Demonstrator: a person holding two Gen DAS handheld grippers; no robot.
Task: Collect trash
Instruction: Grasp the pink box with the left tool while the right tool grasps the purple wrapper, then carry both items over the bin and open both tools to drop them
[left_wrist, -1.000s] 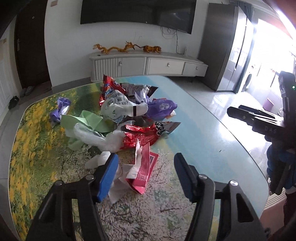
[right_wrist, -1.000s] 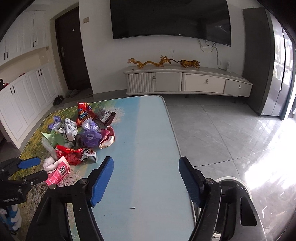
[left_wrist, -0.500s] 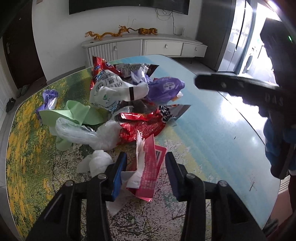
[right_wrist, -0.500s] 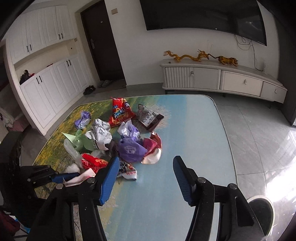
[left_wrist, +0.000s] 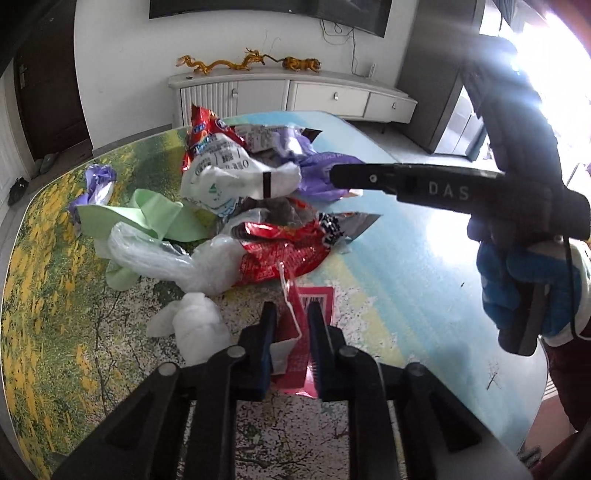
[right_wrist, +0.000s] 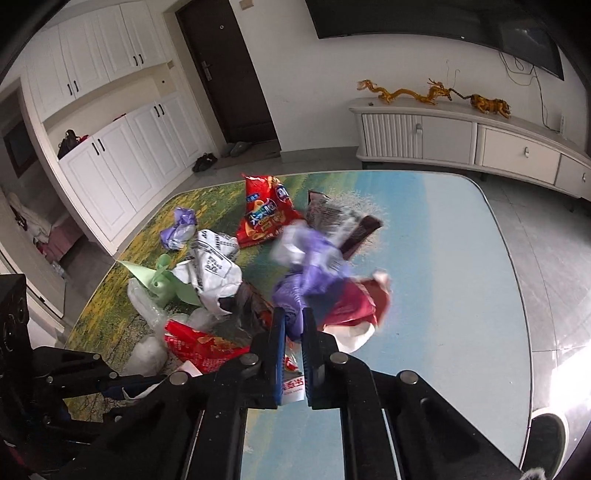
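Observation:
A heap of trash lies on the picture-printed table (left_wrist: 424, 266): a red snack bag (left_wrist: 284, 251), a white printed bag (left_wrist: 229, 173), green paper (left_wrist: 147, 218), clear plastic (left_wrist: 155, 258), white tissue (left_wrist: 195, 328). My left gripper (left_wrist: 290, 319) is shut on a pink-red wrapper (left_wrist: 317, 306) at the heap's near edge. My right gripper (right_wrist: 293, 321) is shut on a purple plastic bag (right_wrist: 314, 273), which shows blurred; a dark red and white wrapper (right_wrist: 354, 310) lies against it. The right gripper also shows in the left wrist view (left_wrist: 340, 175), over the heap.
A small purple wrapper (right_wrist: 179, 229) lies apart at the heap's left, and a red chip bag (right_wrist: 264, 216) and a dark printed wrapper (right_wrist: 332, 218) at its far side. The blue half of the table (right_wrist: 443, 277) runs to the right edge. A white low cabinet (right_wrist: 461, 140) stands behind.
Both grippers went from wide open to shut. The left closed on the pink-red wrapper. The right swung left over the heap and closed on the purple bag, which is now moving.

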